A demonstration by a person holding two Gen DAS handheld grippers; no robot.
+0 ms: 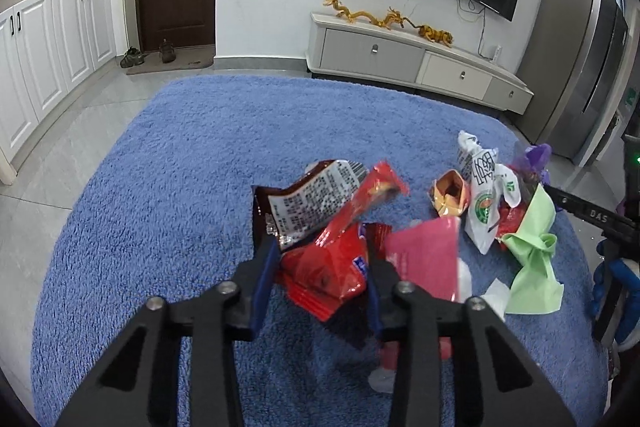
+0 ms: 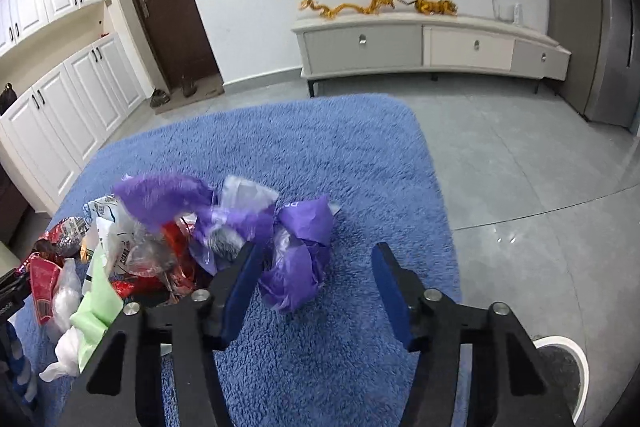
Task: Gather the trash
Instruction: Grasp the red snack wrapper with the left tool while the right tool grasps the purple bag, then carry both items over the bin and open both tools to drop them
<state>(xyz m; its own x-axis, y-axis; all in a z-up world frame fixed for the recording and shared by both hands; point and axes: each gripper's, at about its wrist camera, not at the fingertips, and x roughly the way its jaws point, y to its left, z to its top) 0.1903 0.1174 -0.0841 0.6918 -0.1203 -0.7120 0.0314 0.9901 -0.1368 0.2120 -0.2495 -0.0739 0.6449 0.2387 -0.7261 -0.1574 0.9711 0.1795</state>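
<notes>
The left gripper (image 1: pixel 324 267) had its blue pads clamped on a crumpled red snack wrapper (image 1: pixel 328 267), which bulged up and out between them. Riding above that bundle were a brown wrapper with a white printed label (image 1: pixel 304 203) and a red stick-shaped packet (image 1: pixel 372 195); whether those two were truly pinched or only leaning on the red one could not be told. That was the risk on this side: lift too sharply and the loose pieces would likely slide off onto the blue rug (image 1: pixel 192 163). A pink wrapper (image 1: pixel 424 259) sat just right of the right-hand finger, touching or nearly so, and might get dragged along.

To the right of that, the rest of the trash waited: a white printed bag (image 1: pixel 484 203), an orange-and-yellow wrapper (image 1: pixel 450 199) and a pale green bag (image 1: pixel 532 251).

The right gripper (image 2: pixel 316 287) stood at a middling spread, a crumpled purple plastic bag (image 2: pixel 296 259) lying against its left finger while the right finger (image 2: pixel 390 291) stood clear with bare rug showing between. Closing from there, the jaws would probably catch only an edge of thin film, which could tear or slip free. Left of those tongs, the purple film tangled with clear plastic (image 2: pixel 248 195), so a pull might scatter the heap.
</notes>
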